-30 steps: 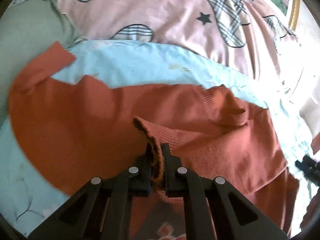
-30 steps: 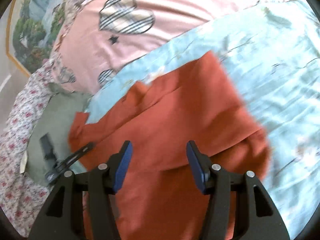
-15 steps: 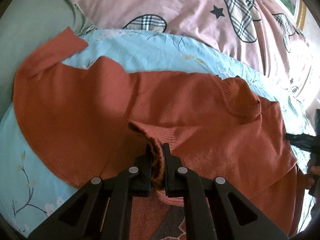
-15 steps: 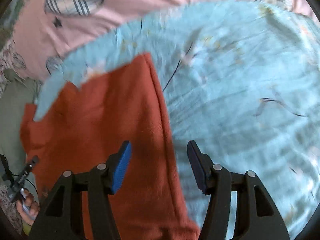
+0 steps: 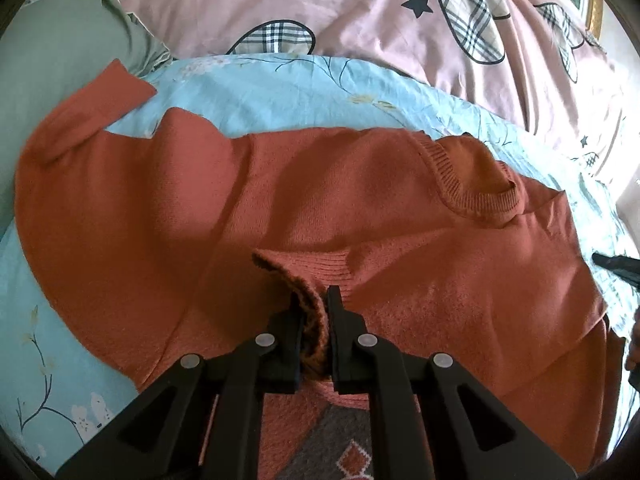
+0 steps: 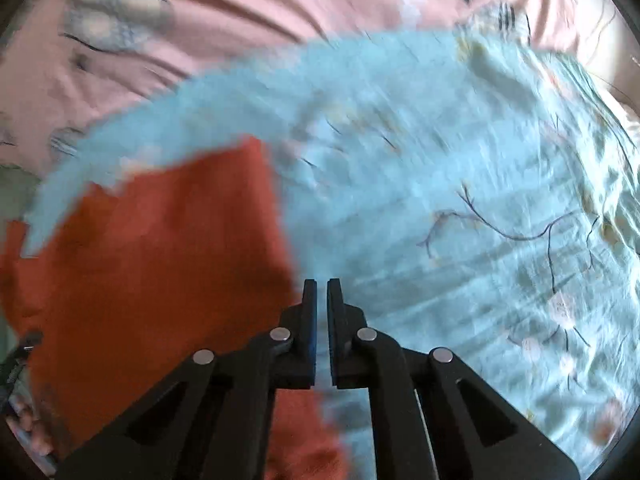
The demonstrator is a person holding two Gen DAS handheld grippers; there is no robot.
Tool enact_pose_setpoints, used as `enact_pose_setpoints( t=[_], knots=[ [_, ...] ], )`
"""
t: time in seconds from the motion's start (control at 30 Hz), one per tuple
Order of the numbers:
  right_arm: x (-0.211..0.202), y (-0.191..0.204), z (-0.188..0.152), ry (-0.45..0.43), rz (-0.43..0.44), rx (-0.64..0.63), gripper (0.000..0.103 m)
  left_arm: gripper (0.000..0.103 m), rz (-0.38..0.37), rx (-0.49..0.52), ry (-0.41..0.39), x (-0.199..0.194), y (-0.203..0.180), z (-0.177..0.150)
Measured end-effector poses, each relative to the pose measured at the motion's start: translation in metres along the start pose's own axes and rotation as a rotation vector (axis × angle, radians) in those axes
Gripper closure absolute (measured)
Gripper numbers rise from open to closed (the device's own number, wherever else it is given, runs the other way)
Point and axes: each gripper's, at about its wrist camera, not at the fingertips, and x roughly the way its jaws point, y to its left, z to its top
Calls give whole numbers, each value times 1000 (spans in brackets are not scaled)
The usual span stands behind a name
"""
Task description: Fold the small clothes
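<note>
Orange knit sweater (image 5: 360, 208) is spread across the light-blue floral sheet (image 5: 280, 92) of the bed, neckband (image 5: 480, 196) toward the right of the left-wrist view, one sleeve (image 5: 92, 108) reaching up-left toward a green pillow (image 5: 52, 60). A pink patterned duvet (image 5: 400, 40) lies beyond.

Step in hand, as judged: a ribbed cuff (image 5: 304, 280) is being carried over the sweater body for a sleeve fold.

How it is best done:
- The cuff should be laid flat on the chest panel, not dropped in a bunch; the curl at its lip should be smoothed out before release.
- The sleeve should be kept parallel to the sweater's side edge, so the fold line runs straight.
- The body beneath should not be dragged; a low, slow carry is advised, as knit stretches easily.

Fingers:
- Left gripper (image 5: 314, 312): closed tight on the ribbed cuff, fabric pinched between the two pads, cuff end curling out above them.
- Right gripper (image 6: 322, 292): fingers drawn nearly together, only a thin slit between them; nothing is seen held. It is poised above the sweater's right edge (image 6: 280, 216) where it meets the sheet; contact cannot be told, the view being motion-blurred.
</note>
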Motion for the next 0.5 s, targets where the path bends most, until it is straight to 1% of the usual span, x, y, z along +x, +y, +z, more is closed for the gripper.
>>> enact_pose_setpoints(
  t=[0.03, 0.07, 0.1, 0.13, 0.17, 0.2, 0.23, 0.3, 0.37, 0.4, 0.43, 0.5],
  knots=[
    [-12, 15, -5, -14, 54, -31, 95, 93, 3, 2, 2, 1, 0, 0],
    [-15, 28, -10, -6, 97, -73, 88, 93, 9, 6, 9, 2, -1, 0],
    [-14, 40, -16, 17, 141, -108, 76, 93, 15, 8, 12, 2, -1, 0],
    [-8, 48, -23, 62, 182, -123, 69, 92, 16, 7, 14, 1, -1, -1],
    [1, 51, -29, 100, 186, -123, 62, 89, 16, 5, 12, -1, 1, -2],
    [10, 50, -34, 131, 154, -127, 63, 88, 19, 2, 8, -5, 5, -3],
    [19, 44, -40, 151, 99, -126, 64, 87, 27, -3, 8, -10, 11, -5],
    [14, 35, -41, 123, 128, -78, 64, 87, 66, -11, 6, -21, 28, -9],
    [-1, 30, -41, 108, 120, -34, 62, 87, 95, -17, 1, -32, 48, -8],
    [-9, 30, -43, 89, 159, -18, 59, 87, 113, -31, -11, -39, 59, -5],
    [-20, 33, -46, 76, 222, -9, 57, 87, 135, -44, -27, -46, 72, -1],
    [-33, 39, -55, 71, 296, -11, 52, 84, 186, -70, -57, -56, 93, 10]
  ],
)
